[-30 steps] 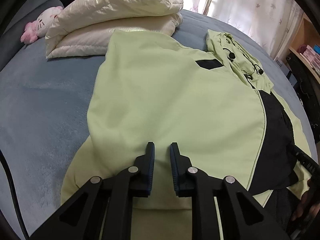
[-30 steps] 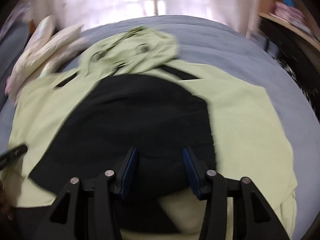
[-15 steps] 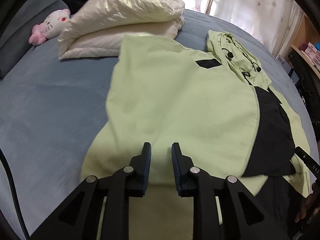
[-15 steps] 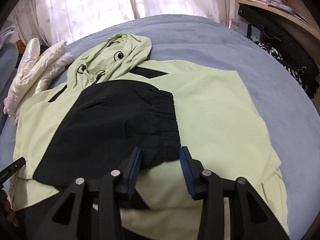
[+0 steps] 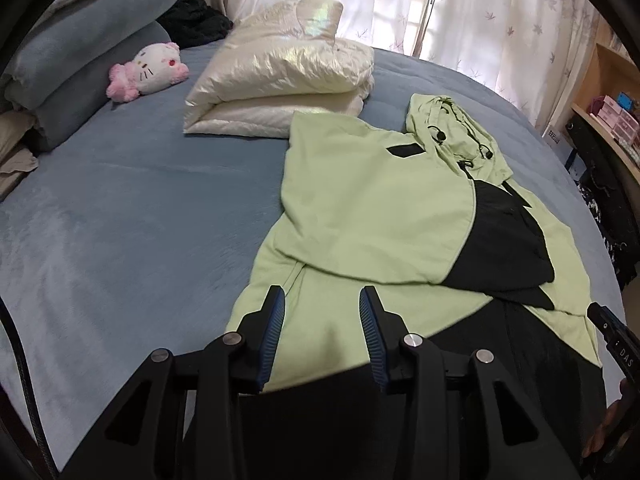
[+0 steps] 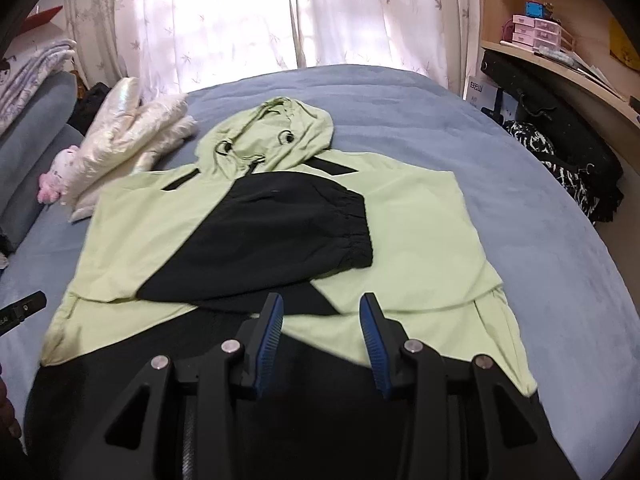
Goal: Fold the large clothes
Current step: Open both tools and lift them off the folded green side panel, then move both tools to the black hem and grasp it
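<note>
Blue plush bedspread (image 5: 120,208): soft, slippery base. Pale-green-and-black hooded jacket (image 6: 420,232): lies flat mid-bed, sleeves folded inward; thin smooth fabric, folds may slide apart if tugged. Left gripper (image 5: 322,312): jaws opening, nothing between. Right gripper (image 6: 321,316): jaws apart, empty

White letters reading "DAS" run along the black body of the right gripper (image 5: 616,344), seen at the near right edge of the left wrist view. On the far right, a white box (image 6: 480,90) beside the bed carries dark printed characters too small to make out.
</note>
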{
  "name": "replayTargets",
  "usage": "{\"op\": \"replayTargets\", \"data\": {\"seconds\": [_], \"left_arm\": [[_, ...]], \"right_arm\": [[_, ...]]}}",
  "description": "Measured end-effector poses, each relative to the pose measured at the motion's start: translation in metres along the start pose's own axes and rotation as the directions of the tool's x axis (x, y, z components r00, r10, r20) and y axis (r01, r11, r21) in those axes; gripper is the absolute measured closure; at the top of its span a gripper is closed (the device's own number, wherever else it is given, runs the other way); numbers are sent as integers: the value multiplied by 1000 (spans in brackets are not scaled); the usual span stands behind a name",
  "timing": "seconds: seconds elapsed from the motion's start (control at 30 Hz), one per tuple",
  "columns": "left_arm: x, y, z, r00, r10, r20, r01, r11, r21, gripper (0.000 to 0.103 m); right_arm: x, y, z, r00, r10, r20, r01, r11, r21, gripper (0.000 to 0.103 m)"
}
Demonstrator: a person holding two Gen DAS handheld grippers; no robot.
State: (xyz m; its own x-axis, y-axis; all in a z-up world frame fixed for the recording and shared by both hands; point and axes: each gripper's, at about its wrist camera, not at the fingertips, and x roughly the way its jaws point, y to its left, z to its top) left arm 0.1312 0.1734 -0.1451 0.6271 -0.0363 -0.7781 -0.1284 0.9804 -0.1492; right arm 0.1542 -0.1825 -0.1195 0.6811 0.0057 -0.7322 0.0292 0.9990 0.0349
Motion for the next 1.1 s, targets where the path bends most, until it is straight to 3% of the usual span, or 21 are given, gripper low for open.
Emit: {"op": "replayTargets", "data": {"seconds": [0.57, 0.67, 0.73, 0.8, 0.9, 1.1], "left_arm": [[-74, 33, -71, 999, 35, -26, -34, 998, 61, 61], [-88, 47, -79, 999, 38, -25, -36, 997, 66, 48], [-97, 60, -84, 999, 20, -25, -18, 998, 61, 42], [-106, 78, -91, 999, -14, -29, 15, 999, 49, 41], [-110, 105, -102, 996, -65, -57, 66, 997, 29, 41], [-92, 132, -131, 965, -200, -168, 201, 979, -14, 41]], "right_arm": [[-65, 10, -60, 1000, -2, -26, 1, 1000, -31, 62], [-79, 3, -65, 1000, 16, -19, -17, 999, -30, 62], [-90, -6, -70, 999, 30, -21, -30, 999, -31, 60], [-100, -17, -75, 999, 37, -30, -38, 999, -33, 50], [-111, -36, -86, 997, 50, -54, -51, 998, -25, 48], [-118, -80, -110, 992, 1, -129, -1, 1000, -5, 48]]}}
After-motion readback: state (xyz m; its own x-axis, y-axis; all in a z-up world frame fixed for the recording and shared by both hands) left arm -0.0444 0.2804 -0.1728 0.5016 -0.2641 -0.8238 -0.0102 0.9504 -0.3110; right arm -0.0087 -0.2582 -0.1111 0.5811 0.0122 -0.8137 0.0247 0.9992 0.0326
